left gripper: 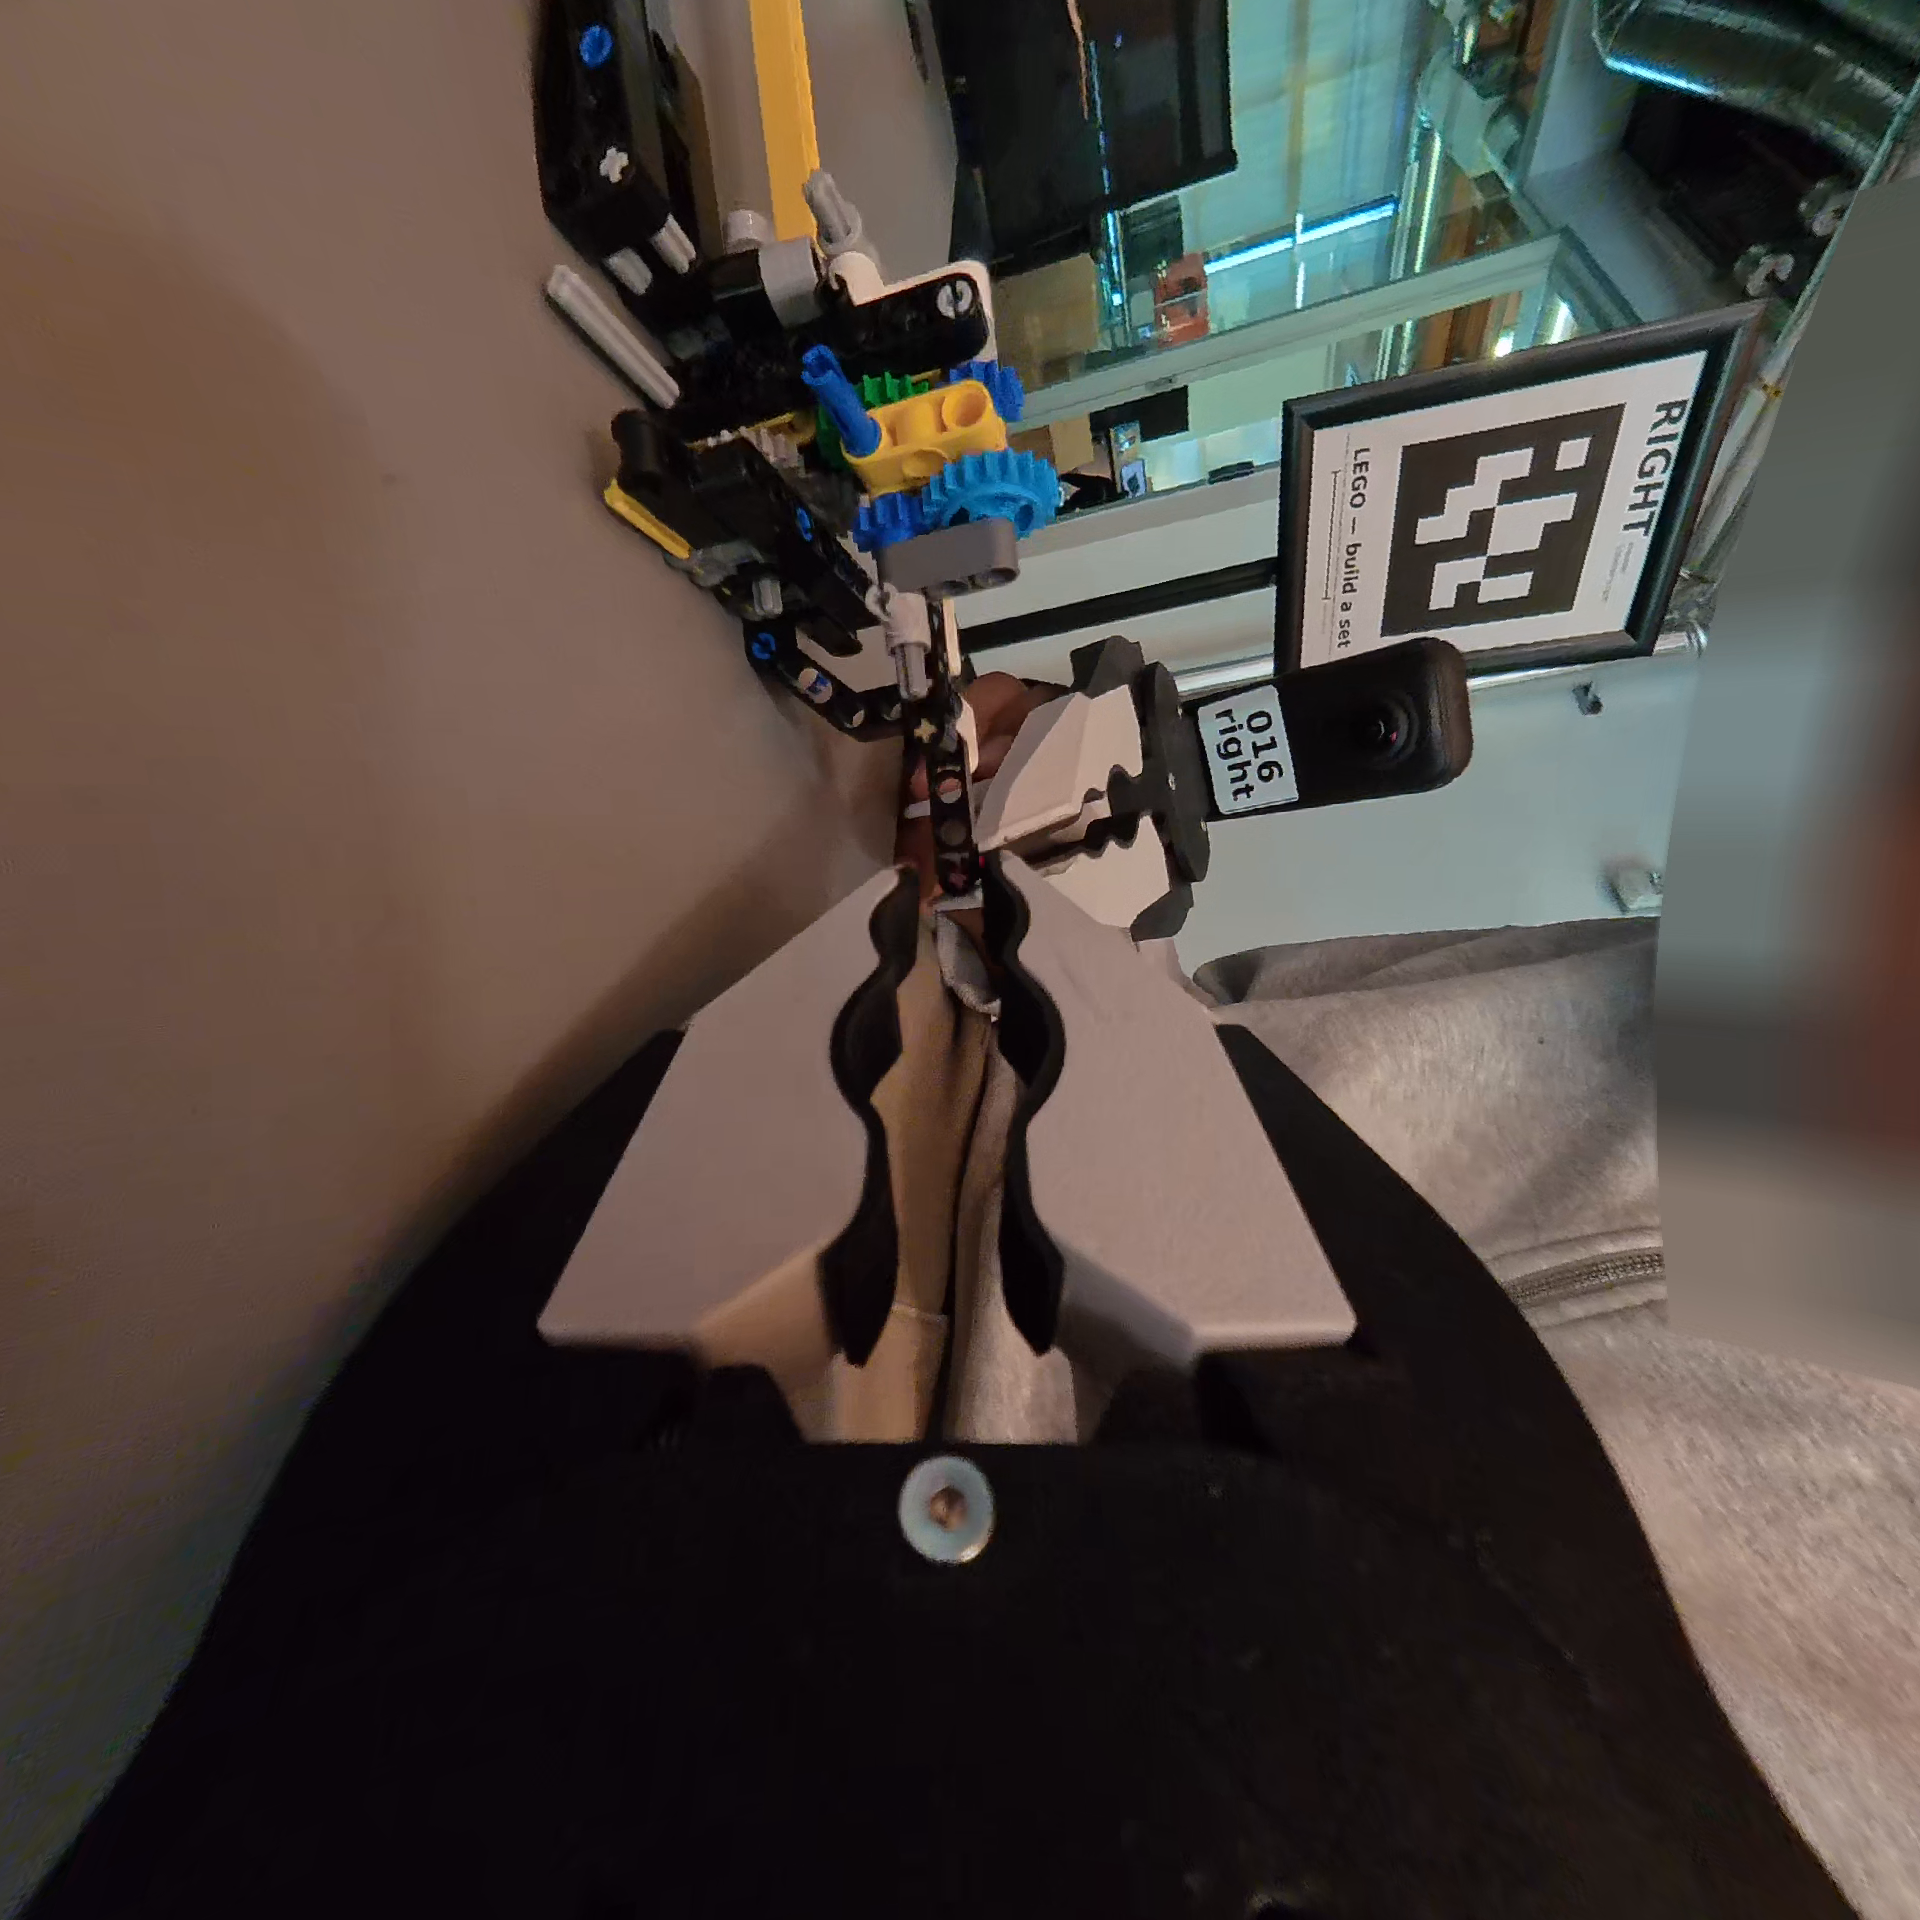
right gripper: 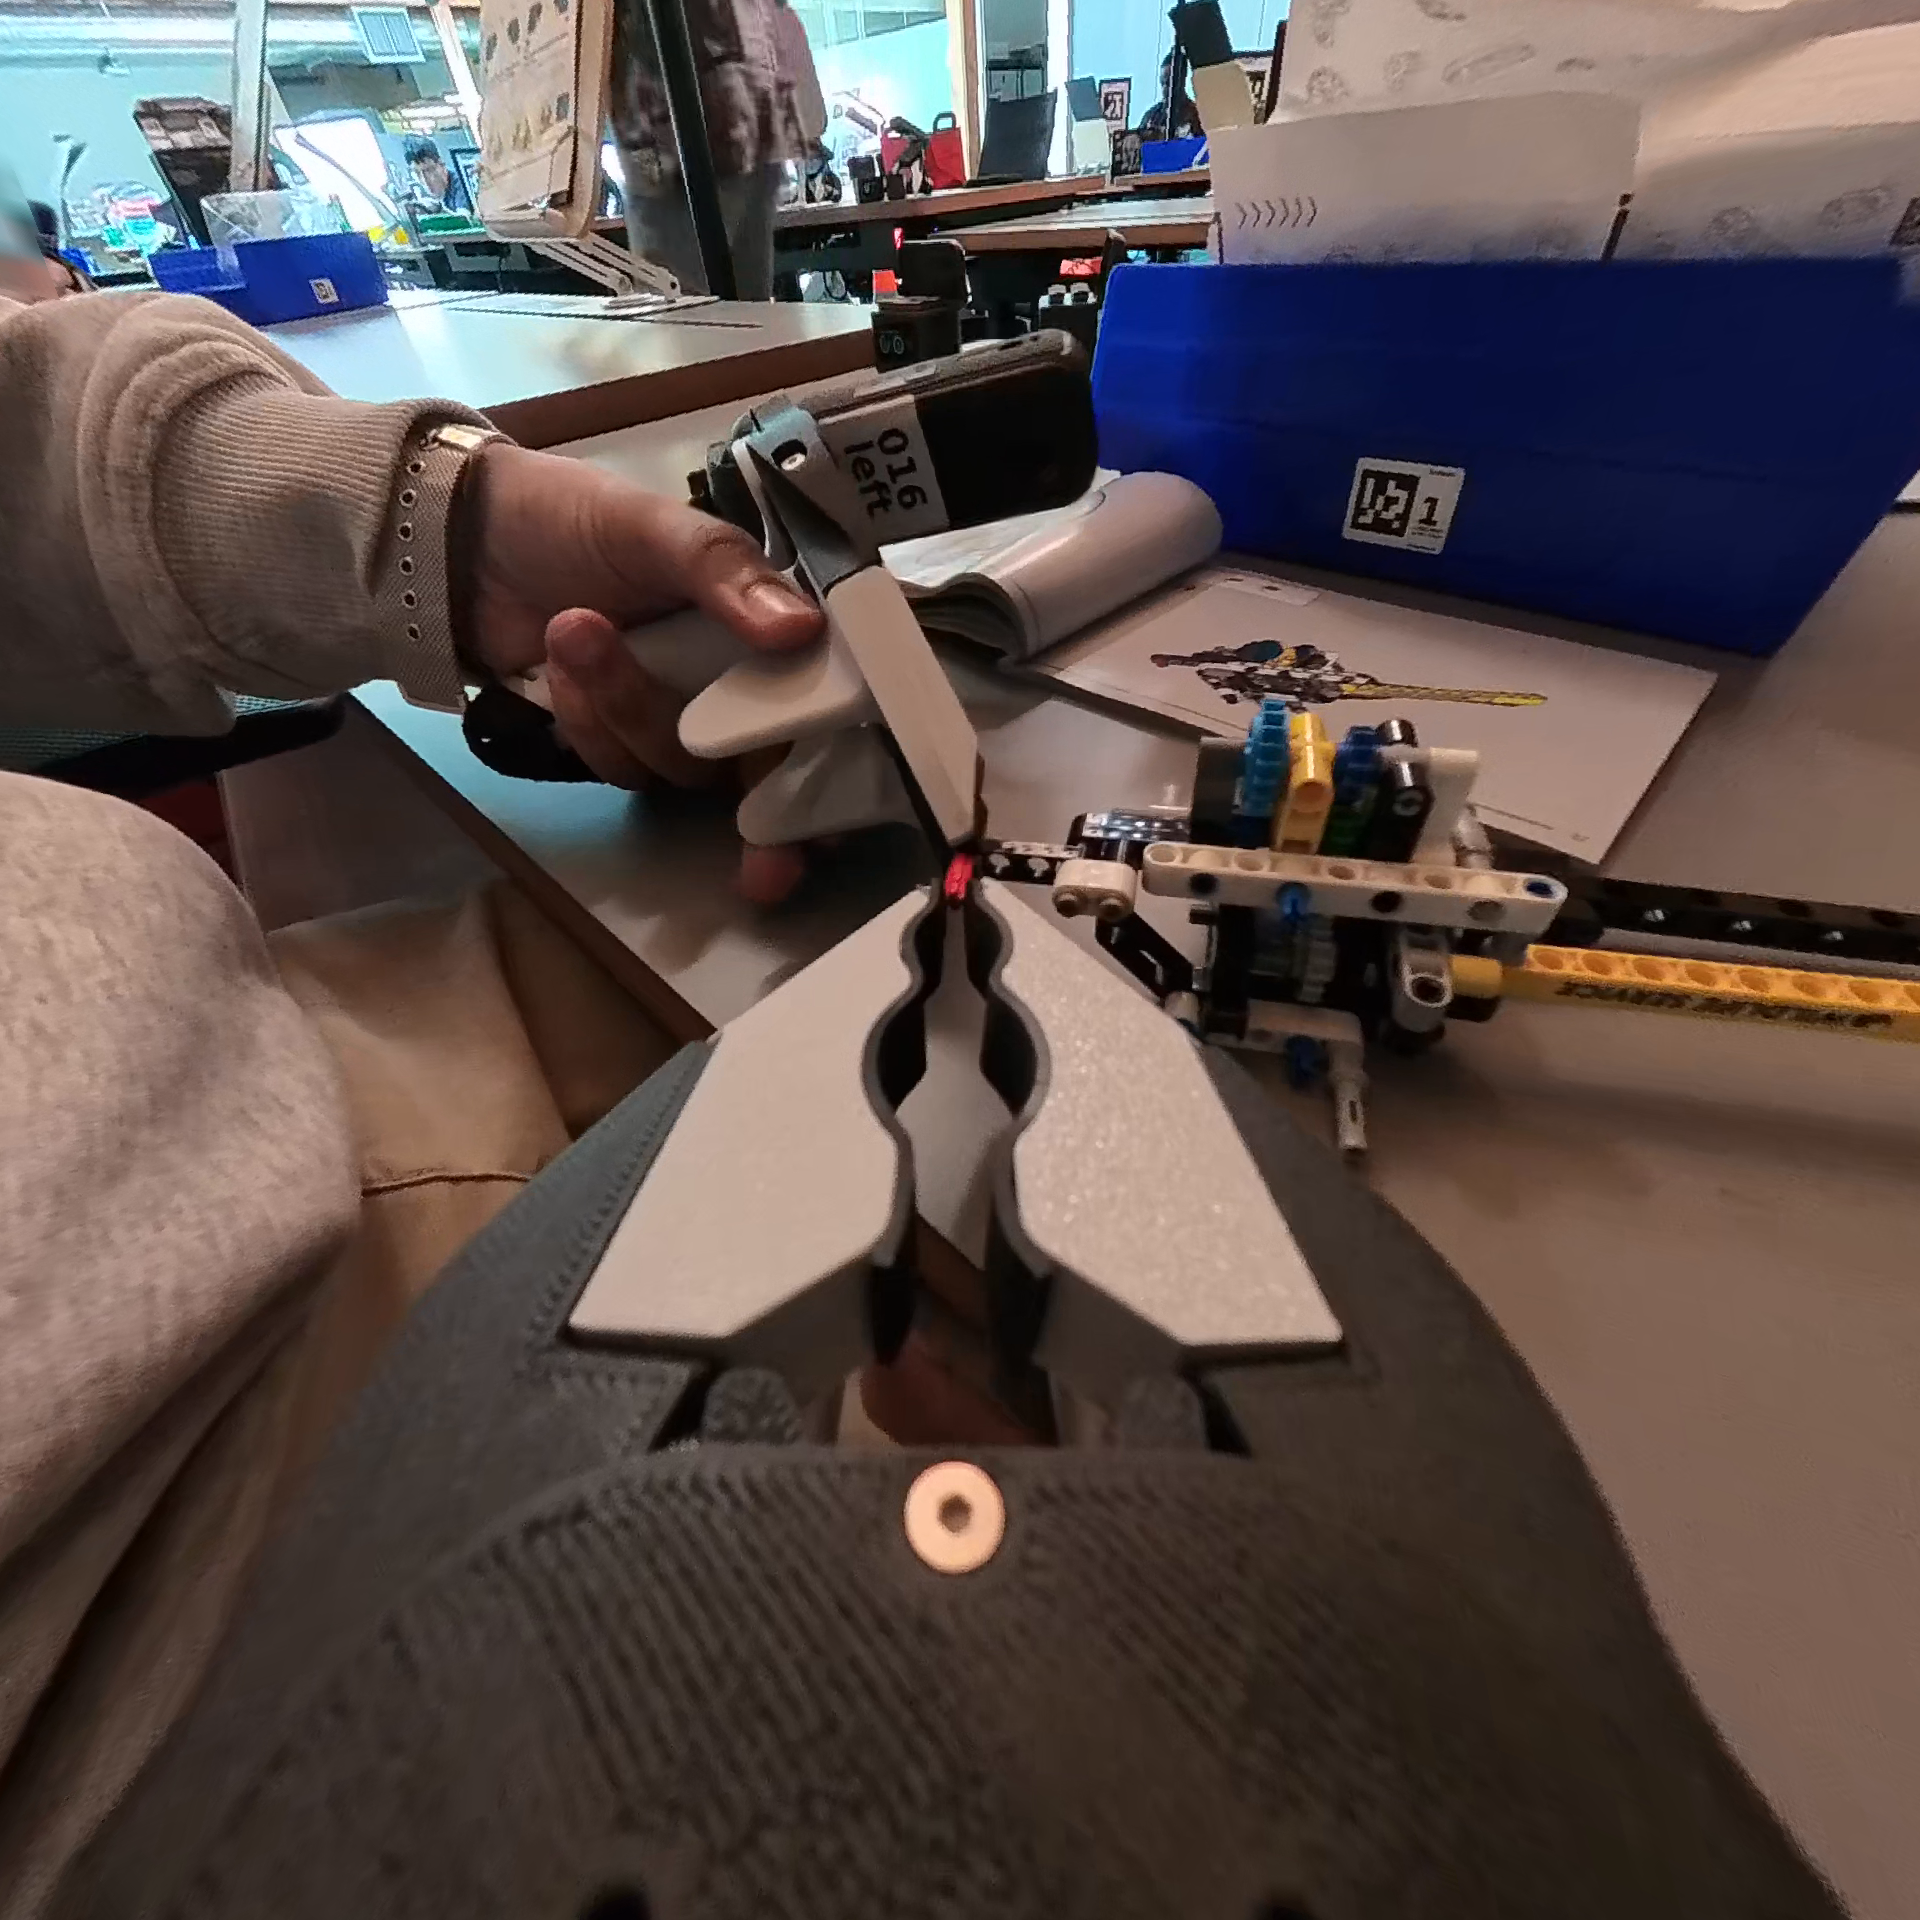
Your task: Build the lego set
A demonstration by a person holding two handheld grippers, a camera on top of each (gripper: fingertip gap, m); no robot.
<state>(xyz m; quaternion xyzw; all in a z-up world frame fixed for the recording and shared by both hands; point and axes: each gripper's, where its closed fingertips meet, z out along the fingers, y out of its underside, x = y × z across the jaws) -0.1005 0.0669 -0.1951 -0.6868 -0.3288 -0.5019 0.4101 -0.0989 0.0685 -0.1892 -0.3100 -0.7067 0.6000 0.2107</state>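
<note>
The lego model (right gripper: 1330,821), black with blue gears and a yellow block, lies on the table; it also shows in the left wrist view (left gripper: 914,436). A thin black beam (right gripper: 1023,862) sticks out of it toward me. My left gripper (left gripper: 951,899) is shut on the end of that beam (left gripper: 948,800). My right gripper (right gripper: 958,904) is shut on a small red pin (right gripper: 958,876), held right at the beam's end hole. The two grippers' tips nearly touch. The left gripper (right gripper: 961,821) shows in the right wrist view, the right gripper (left gripper: 997,800) in the left wrist view.
A blue bin (right gripper: 1507,416) stands behind the model, with an open instruction booklet (right gripper: 1351,665) before it. A long yellow beam (right gripper: 1662,987) runs right from the model. A framed marker sign (left gripper: 1496,499) stands behind. The table edge (right gripper: 582,914) is close by, and a person's hand (right gripper: 623,582) holds the left gripper. The grippers are tip to tip, or close to it.
</note>
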